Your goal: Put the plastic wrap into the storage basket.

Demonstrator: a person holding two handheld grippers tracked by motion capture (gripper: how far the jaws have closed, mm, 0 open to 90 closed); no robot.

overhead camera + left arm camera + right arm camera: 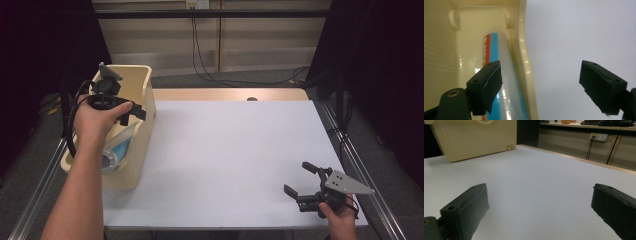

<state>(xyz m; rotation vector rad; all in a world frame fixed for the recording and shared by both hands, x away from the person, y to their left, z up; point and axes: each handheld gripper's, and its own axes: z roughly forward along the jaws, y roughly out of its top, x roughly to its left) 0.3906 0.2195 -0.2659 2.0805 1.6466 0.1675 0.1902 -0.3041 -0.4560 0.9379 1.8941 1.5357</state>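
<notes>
A cream plastic bin [143,142] stands at the table's left edge. Inside it lies a clear bottle [114,151] with a blue and orange label. My left gripper [133,112] hovers over the bin's right wall, held from above by a hand. In the left gripper view the left gripper [541,85] is open with nothing between its jaws; one jaw is over the bottle [507,85] and the other over the white table, with the bin's rim [524,57] between them. My right gripper [299,178] rests near the front right corner, open and empty.
A white sheet [230,150] covers the table top, with a wooden strip along its far edge. In the right gripper view the bin [479,137] stands far off across the sheet. Cables hang by the back wall. Metal rails run along both table sides.
</notes>
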